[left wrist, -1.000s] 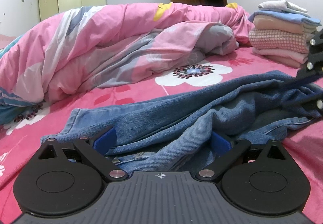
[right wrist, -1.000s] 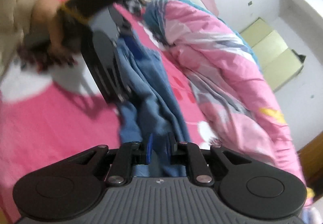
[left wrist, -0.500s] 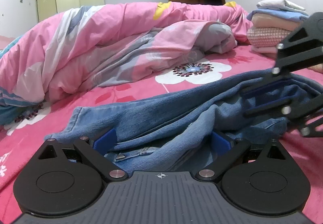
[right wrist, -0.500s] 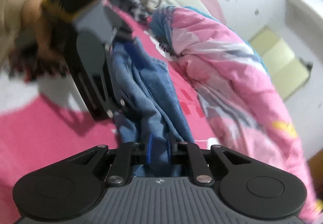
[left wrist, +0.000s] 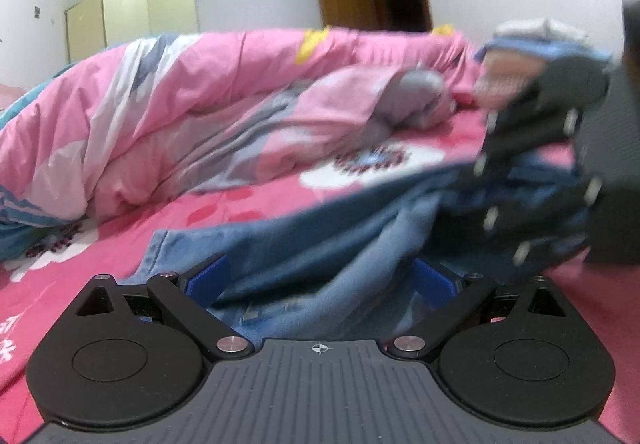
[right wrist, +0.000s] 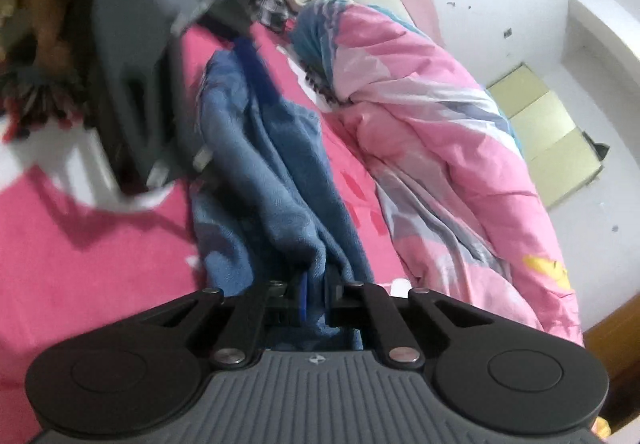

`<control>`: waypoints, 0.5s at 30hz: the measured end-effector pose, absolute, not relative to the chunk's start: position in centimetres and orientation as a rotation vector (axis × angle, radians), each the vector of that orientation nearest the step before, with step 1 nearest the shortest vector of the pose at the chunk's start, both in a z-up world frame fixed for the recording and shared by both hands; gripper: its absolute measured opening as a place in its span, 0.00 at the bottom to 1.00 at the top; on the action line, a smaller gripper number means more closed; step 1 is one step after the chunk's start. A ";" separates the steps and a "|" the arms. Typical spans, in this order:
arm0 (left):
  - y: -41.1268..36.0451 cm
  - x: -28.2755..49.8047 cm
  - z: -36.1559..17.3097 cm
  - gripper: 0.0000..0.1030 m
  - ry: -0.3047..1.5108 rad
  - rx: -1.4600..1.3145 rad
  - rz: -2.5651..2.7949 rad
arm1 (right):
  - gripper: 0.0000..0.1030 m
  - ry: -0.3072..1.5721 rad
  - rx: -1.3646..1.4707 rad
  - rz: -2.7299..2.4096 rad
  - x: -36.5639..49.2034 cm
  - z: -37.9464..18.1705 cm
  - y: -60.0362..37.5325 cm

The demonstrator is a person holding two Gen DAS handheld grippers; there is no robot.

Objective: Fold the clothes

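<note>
over the last second our right gripper has swung across toward the left one: in the left wrist view it went from a sliver at the frame edge to a large blurred shape that now hides most of the stack of folded clothes behind it. it carries a bunch of the jeans with it, so we judge that one end of the jeans is being brought over toward the other, a fold in progress. both views are smeared by motion, so the exact lie of the cloth is uncertain.

right jaws: narrow, clamped on a thick gather of denim that runs straight out ahead of them and drapes down onto the pink bed sheet.

left gripper: jaws wide, with the jeans' waist end lying loosely between the two blue pads. we cannot see any pinch; the cloth appears to rest there, not held.

ahead of the left jaws the denim rises in a ridge toward the right gripper. the rumpled quilt lies well beyond the jaws, apart from the jeans.
</note>
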State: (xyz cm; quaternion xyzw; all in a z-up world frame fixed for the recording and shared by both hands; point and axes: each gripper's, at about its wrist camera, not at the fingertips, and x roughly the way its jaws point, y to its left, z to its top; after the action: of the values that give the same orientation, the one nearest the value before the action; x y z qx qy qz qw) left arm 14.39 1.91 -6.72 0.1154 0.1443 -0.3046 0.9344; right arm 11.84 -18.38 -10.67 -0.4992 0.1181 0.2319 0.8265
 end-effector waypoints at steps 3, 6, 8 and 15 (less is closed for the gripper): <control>1.9 14.4 -6.4 0.96 0.288 0.189 -0.647 | 0.11 0.188 -1.208 0.417 10.9 -13.9 -17.1; 1.0 15.0 -6.7 0.96 0.316 0.194 -0.618 | 0.13 0.158 -1.257 0.378 10.3 -14.8 -16.6; 0.3 15.7 -7.1 0.96 0.365 0.216 -0.575 | 0.27 0.178 -1.222 0.399 10.0 -13.9 -16.8; 0.3 16.2 -7.4 0.95 0.390 0.213 -0.556 | 0.40 0.352 -0.996 0.554 9.9 -8.6 -21.4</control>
State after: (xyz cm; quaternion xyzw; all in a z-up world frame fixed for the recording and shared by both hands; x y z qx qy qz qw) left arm 16.17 0.27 -7.42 0.1044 0.1911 -0.2724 0.9372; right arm 9.92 -21.43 -8.61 -0.4692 0.1656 0.2611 0.8272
